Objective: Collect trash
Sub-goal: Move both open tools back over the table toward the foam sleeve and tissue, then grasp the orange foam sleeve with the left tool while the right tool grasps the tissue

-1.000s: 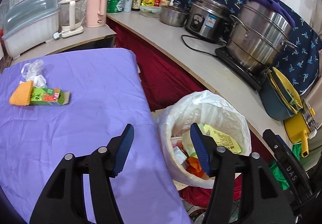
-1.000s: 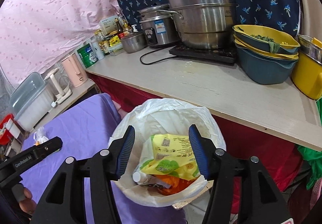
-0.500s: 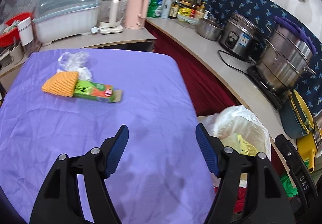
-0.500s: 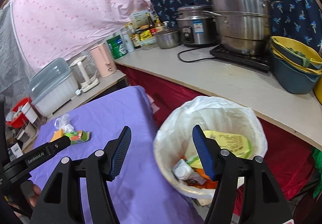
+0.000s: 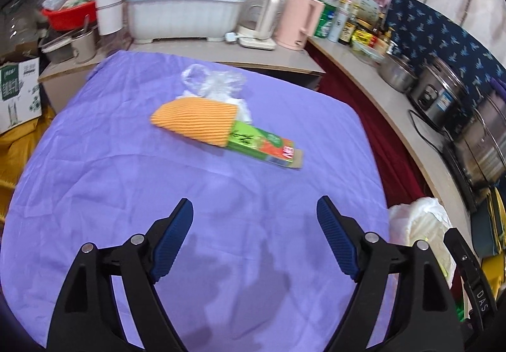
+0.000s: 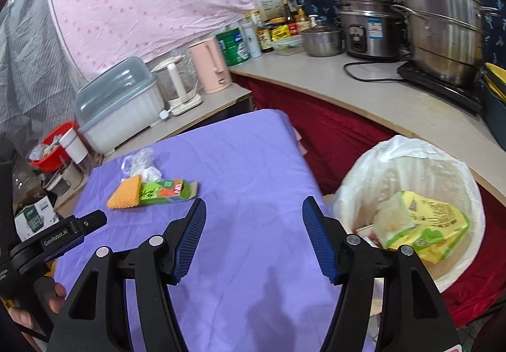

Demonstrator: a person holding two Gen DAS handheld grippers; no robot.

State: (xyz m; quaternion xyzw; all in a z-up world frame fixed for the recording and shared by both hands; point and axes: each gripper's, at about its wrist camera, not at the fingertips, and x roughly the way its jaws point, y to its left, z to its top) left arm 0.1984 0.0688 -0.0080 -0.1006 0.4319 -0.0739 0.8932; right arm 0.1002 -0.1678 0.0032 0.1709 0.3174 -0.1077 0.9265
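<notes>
On the purple-covered table (image 5: pixel 158 193) (image 6: pixel 246 162) lie a green carton (image 5: pixel 265 146) (image 6: pixel 164 192), an orange ribbed sponge-like piece (image 5: pixel 196 121) (image 6: pixel 125 197) over its end, and crumpled clear plastic (image 5: pixel 215 84) (image 6: pixel 140 163) behind them. My left gripper (image 5: pixel 254 225) is open and empty, hovering over the table short of the carton. My right gripper (image 6: pixel 253 225) is open and empty over the table's right side. The white-bagged trash bin (image 6: pixel 411 203) (image 5: pixel 420 225) stands right of the table with wrappers inside.
A counter (image 6: pixel 363 92) curves behind and to the right with pots, a rice cooker (image 6: pixel 370 29), kettles and bottles. A dish box (image 5: pixel 186 13) stands behind the table. The left gripper's body (image 6: pixel 57 238) shows low left in the right wrist view.
Both grippers have swung left from above the bin toward the table. The carton and sponge now sit nearer the middle of both views. Both stay open and empty.
</notes>
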